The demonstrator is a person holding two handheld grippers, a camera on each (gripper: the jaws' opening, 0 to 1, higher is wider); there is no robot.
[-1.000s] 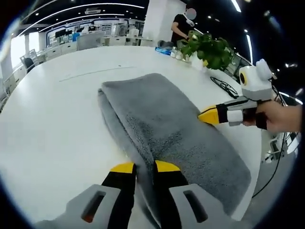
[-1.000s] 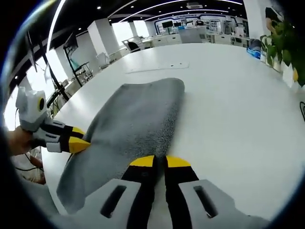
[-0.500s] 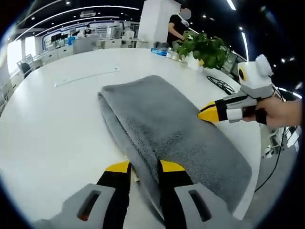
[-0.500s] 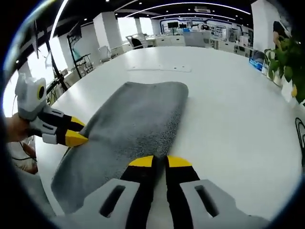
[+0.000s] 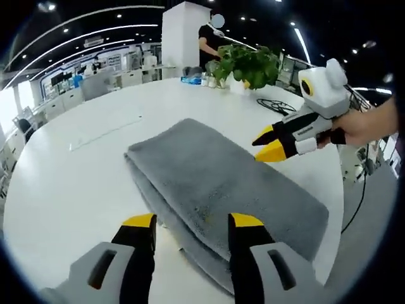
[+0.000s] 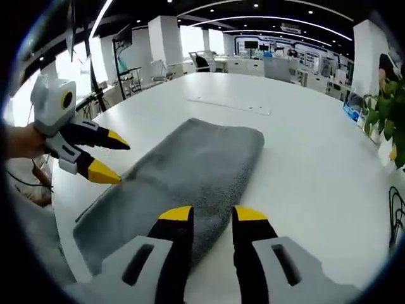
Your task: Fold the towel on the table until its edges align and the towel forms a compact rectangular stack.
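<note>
While both tongs (image 5: 192, 221) (image 6: 212, 214) hover spread beside it, the grey towel (image 5: 218, 190) lies folded long on the white desk (image 5: 69, 177).

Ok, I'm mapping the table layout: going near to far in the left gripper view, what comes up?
Left hand-held gripper → towel → flat strip on the table → plant → person.

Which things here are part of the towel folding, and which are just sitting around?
For the job: grey towel, left gripper, right gripper, white table.
Just lying about: potted plant, black cable, blue box.
</note>
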